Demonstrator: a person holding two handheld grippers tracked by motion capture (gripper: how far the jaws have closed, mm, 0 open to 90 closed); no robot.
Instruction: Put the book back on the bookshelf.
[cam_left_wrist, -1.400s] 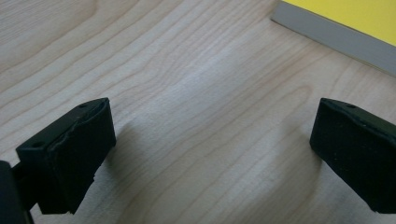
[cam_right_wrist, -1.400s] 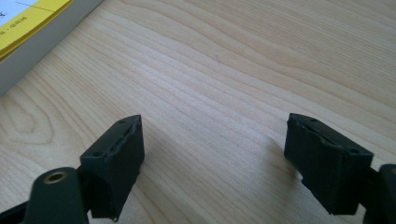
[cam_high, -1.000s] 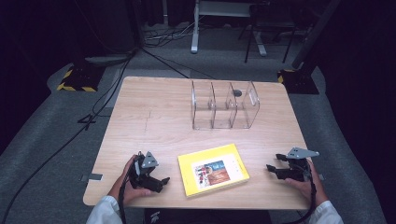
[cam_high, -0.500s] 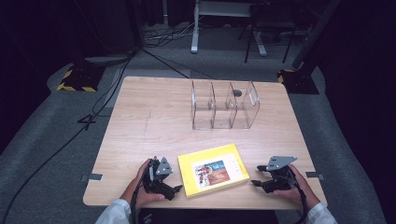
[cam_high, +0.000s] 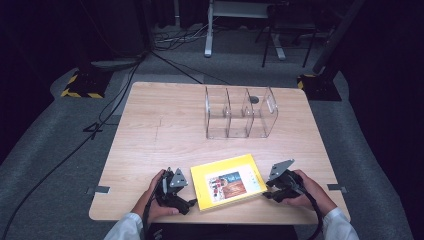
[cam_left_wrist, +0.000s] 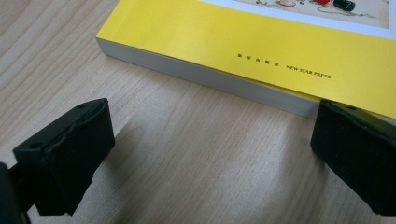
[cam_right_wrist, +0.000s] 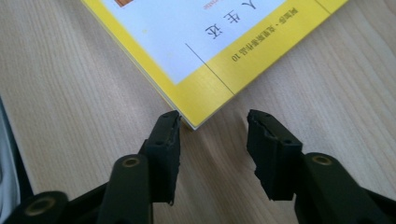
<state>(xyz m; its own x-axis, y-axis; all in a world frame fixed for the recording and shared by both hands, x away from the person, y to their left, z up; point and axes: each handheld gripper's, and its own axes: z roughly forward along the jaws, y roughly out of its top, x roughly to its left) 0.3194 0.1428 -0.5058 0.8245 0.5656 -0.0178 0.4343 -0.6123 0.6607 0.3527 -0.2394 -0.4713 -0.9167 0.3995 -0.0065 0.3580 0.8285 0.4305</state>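
Yellow book (cam_high: 228, 182) lies flat on the wooden table (cam_high: 165, 130), lower centre of the high view, a little askew, cover up with a picture panel in the middle. Left tongs (cam_high: 189, 203) at lower left of centre in the high view, held in the person's left hand (cam_high: 152, 197), tips just beside the book's near left corner. In the left gripper view the left tongs (cam_left_wrist: 210, 154) are spread wide, one pad at lower left of the frame resting low over bare table, the other at the right edge right up against the book's (cam_left_wrist: 261, 42) white page edge; whether it touches, can't tell. Nothing between the jaws but wood. Right tongs (cam_high: 267, 192) at lower right of centre in the high view, in the right hand (cam_high: 307, 190), pointing at the book's near right corner. In the right gripper view the right tongs (cam_right_wrist: 212, 133) are partly spread and have just been closing; the book's (cam_right_wrist: 205, 51) yellow corner pokes toward the gap, its tip just beside the left-hand pad at frame centre, not pinched, the other pad clear of it over the table. Cover text runs upside down in that view. Clear plastic organizer (cam_high: 240, 112) with three compartments stands upright at upper centre right of the table in the high view, well apart from the book and both tongs. White sleeves (cam_high: 340, 225) enter from the bottom edge. Cables (cam_high: 60, 160) run over the grey floor at left.
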